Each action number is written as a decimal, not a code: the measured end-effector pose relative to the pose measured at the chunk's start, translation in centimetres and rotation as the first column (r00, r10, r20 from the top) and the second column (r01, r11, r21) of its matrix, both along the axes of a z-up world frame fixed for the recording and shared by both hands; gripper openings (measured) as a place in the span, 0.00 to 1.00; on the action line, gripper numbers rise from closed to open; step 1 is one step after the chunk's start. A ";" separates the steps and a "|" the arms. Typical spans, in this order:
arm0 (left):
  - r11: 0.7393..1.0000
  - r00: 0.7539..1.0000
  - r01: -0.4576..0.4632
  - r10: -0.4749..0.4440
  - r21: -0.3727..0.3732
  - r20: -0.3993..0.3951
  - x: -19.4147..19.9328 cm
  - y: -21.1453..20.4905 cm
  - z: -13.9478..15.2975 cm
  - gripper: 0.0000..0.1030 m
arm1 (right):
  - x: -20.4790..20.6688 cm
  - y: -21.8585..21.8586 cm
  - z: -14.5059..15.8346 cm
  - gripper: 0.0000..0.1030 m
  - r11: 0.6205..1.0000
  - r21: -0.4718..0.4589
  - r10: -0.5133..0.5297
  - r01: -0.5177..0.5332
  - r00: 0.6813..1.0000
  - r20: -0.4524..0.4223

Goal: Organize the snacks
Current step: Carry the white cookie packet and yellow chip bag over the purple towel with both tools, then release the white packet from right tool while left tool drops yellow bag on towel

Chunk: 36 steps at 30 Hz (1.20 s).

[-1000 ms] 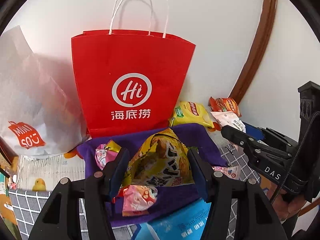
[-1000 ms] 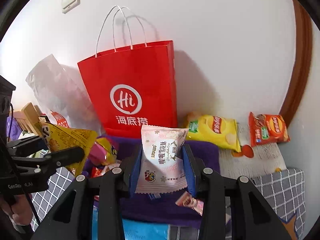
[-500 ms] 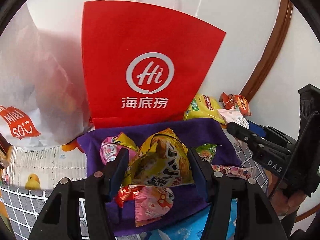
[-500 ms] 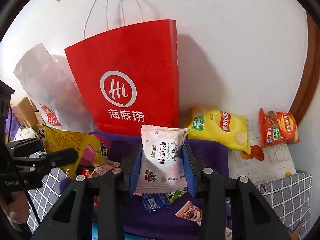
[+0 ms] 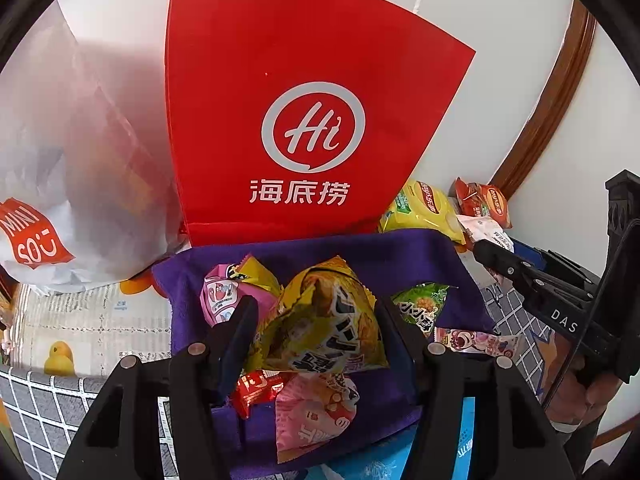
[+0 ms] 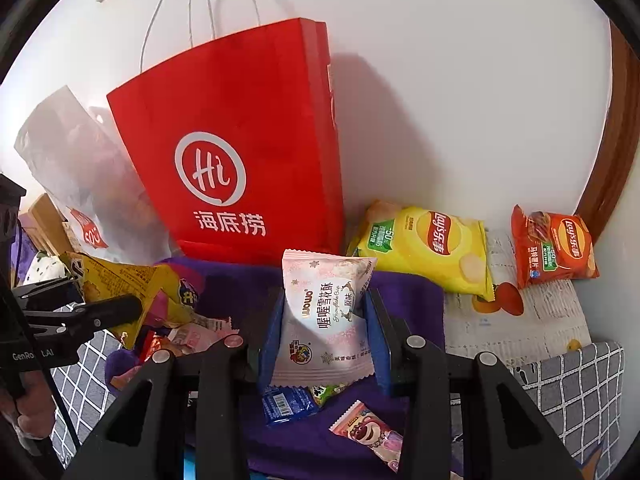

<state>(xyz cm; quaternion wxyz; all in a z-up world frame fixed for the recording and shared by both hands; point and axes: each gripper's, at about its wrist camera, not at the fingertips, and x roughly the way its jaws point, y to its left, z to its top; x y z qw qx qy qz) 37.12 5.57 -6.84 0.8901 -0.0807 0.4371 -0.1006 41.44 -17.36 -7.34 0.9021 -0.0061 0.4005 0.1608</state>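
White wall backs the scene, with a brown wooden trim (image 6: 608,152) curving down at the right. Against the wall a red paper bag (image 5: 304,120) stands upright, handles up, with a white plastic bag (image 5: 60,168) slumped just beside it on the left. In front lies a purple cloth (image 5: 400,256) strewn with small snack packets.

The left tool (image 5: 316,328) pinches a crumpled yellow snack packet (image 5: 324,328) by its sides; the packet's peak points up toward the red bag. The right tool (image 6: 324,320) is pressed onto a pale pink snowflake-crisp packet (image 6: 324,316), held upright with its long axis vertical and its top edge toward the bag's base.

Right of the cloth, a yellow chip bag (image 6: 428,252) and an orange chip bag (image 6: 554,246) lie flat along the wall, well apart from both tools. Bare printed covering (image 6: 516,332) in front of them leaves open room; the grey checked cover (image 6: 572,384) borders the near right edge.
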 end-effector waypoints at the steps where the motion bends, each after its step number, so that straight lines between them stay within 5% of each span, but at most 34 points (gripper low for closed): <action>1: 1.000 1.000 0.000 0.000 0.001 -0.001 0.0 0.0 -0.1 0.56 | 0.0 0.0 -0.1 0.38 1.000 -0.001 0.001 -0.001 1.000 -0.002; 25: 0.998 0.999 -0.044 0.043 -0.040 -0.034 0.6 1.6 -1.7 0.57 | 0.9 1.9 -3.6 0.38 0.997 -0.025 0.071 -0.075 0.990 -0.120; 36: 0.997 0.999 0.037 -0.037 -0.062 -0.006 0.2 -1.1 -1.5 0.57 | 0.4 3.6 -5.2 0.38 0.991 -0.055 0.115 -0.125 0.982 -0.153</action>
